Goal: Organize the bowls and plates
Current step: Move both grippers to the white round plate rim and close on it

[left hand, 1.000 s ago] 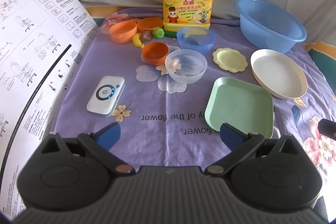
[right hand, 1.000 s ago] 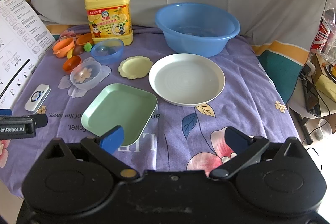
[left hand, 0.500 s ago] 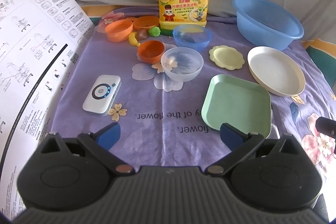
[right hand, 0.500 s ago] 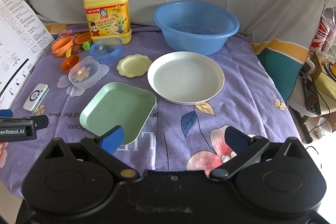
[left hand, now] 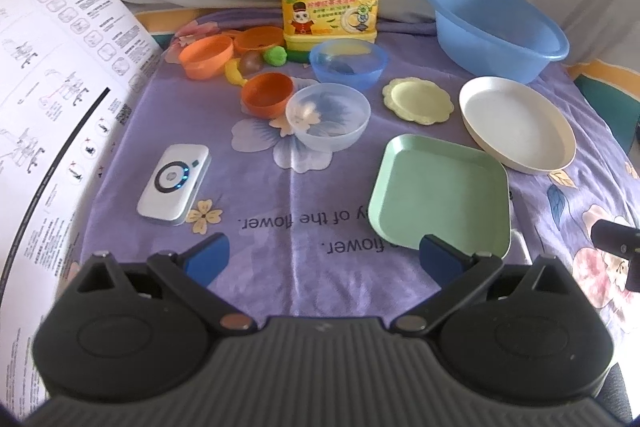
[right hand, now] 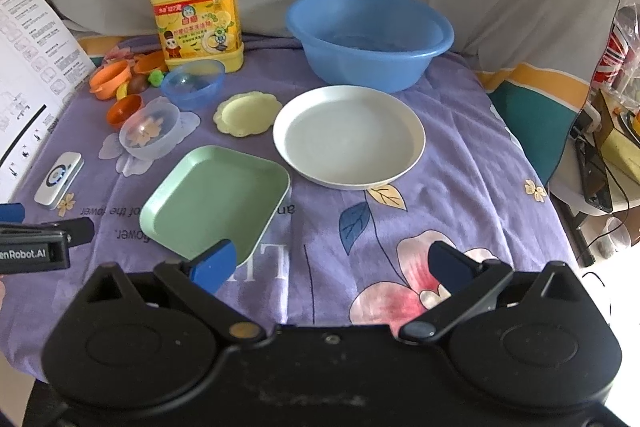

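Grippers first: our left gripper (left hand: 322, 255) and right gripper (right hand: 332, 263) hang wide open, empty. Beyond them we see nothing stacked: green tray (right hand: 216, 201), white plate (right hand: 348, 137), yellow saucer (right hand: 246, 113), clear bowl (left hand: 328, 117) and blue bowl (left hand: 348, 63) lie separately, basin (right hand: 370, 39) farthest. All sorting remains, we judge.

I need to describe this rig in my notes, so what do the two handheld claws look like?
Both look alike: a wide black body with two round housings, angled black link arms with metal pivot pins, and blue pads on the fingers. The left claw has a ribbed grey top surface; the right claw has a smooth, scuffed black one. From the right wrist view, the left unit's side carries white lettering ending "enRobot.AI". No cables or sleeves are visible.
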A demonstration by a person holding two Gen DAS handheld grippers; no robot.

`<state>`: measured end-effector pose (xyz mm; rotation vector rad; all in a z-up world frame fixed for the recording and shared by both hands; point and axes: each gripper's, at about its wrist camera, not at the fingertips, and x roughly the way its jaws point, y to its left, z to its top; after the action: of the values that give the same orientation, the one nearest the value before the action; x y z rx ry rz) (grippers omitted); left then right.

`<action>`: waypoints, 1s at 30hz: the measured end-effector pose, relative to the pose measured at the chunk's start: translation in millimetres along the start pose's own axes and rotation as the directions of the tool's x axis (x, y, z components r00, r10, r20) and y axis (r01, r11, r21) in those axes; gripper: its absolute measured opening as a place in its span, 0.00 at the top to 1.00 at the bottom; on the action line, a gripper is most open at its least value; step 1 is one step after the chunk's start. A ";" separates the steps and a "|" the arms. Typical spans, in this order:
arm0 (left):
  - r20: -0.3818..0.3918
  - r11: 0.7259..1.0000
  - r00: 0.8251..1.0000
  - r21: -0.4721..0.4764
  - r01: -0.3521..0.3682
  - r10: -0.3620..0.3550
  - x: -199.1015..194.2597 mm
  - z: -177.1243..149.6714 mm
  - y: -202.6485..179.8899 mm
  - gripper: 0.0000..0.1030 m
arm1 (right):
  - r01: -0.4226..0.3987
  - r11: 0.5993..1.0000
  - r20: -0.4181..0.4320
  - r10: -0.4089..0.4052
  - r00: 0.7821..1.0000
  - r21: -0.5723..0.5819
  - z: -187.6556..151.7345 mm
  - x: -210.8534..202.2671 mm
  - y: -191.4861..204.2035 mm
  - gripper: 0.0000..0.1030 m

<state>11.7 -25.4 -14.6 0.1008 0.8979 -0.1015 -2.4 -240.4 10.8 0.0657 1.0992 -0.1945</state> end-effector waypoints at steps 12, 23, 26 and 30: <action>0.021 0.992 0.997 0.102 0.070 -0.073 44.6 43.4 -43.2 0.00 | 0.028 0.997 -0.026 -0.026 0.999 0.073 28.6 61.2 -44.9 0.00; 0.005 0.980 0.991 0.148 0.130 -0.133 100.7 95.6 -94.6 0.00 | -0.009 0.983 -0.033 0.015 0.999 0.183 71.9 139.4 -94.7 0.09; -0.010 0.978 0.990 0.154 0.141 -0.141 115.3 105.2 -107.2 0.00 | -0.011 0.983 -0.037 0.018 0.999 0.184 76.1 154.2 -99.0 0.18; -0.021 0.974 0.988 0.170 0.152 -0.150 127.7 112.0 -120.6 0.00 | -0.011 0.982 -0.053 0.022 0.998 0.191 78.5 171.1 -105.7 0.36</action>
<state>161.8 -165.3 -50.8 0.1935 0.9032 -0.3208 121.7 -377.1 -101.2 0.2525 1.1323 -0.2842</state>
